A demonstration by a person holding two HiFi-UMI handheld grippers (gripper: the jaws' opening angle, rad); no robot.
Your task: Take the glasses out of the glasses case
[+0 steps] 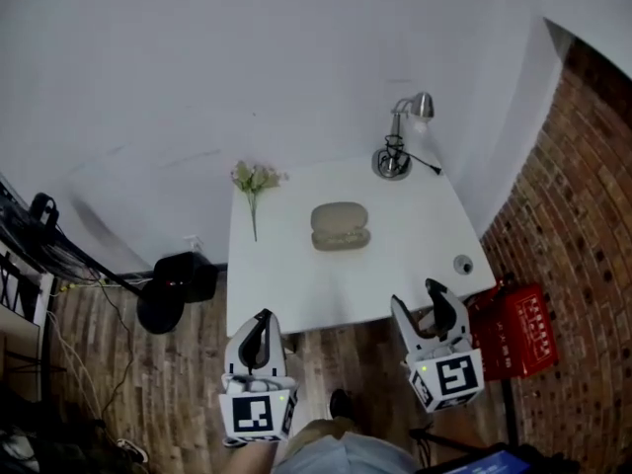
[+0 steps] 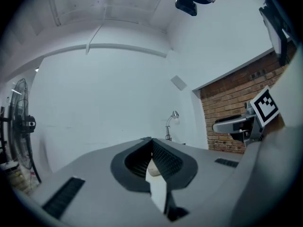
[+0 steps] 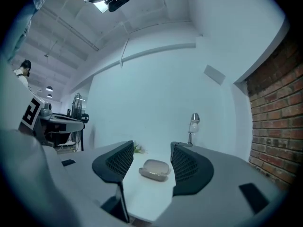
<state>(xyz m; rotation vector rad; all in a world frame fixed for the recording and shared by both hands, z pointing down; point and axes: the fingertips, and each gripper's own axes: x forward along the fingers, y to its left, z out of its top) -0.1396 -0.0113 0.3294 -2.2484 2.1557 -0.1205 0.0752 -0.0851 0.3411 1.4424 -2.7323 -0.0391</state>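
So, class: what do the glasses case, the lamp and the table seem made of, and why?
Glasses case: matte grey-beige shell, no shine, perhaps fabric or soft plastic. Lamp: likely polished metal, bright glints on shade and base. Table: smooth plain white top, possibly laminate; unclear.

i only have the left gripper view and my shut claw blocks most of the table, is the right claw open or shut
observer: The right claw is open. Its jaws stand apart with nothing between them.
operator: ok where is the case
observer: The glasses case lies closed near the middle of the white table. The right claw is short of it, at the table's near edge.
operator: anything close to it i could bump
observer: A sprig of flowers lies on the table to the left of the case, clearly apart from it.
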